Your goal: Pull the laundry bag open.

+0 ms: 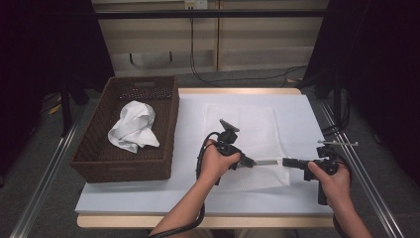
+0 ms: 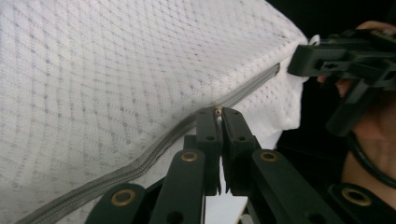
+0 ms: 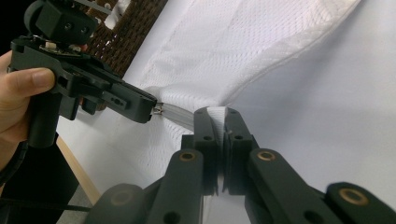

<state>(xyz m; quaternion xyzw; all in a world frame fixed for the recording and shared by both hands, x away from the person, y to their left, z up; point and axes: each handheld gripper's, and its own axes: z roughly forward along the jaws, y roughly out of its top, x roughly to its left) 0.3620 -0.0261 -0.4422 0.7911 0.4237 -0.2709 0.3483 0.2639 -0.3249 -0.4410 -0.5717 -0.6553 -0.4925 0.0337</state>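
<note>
A brown wicker basket (image 1: pixel 94 148) at the table's (image 1: pixel 148 198) left holds a crumpled white cloth (image 1: pixel 133 126).

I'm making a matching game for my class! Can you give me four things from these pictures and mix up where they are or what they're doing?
Things:
1. white cloth
2. mesh bag
3. left gripper
4. right gripper

Places or states:
A. flat on the white table top
B. shut on the bag's corner
C. crumpled in the brown basket
D. shut on the zipper pull

Pairs: 1-C, 2-A, 3-D, 4-B
</note>
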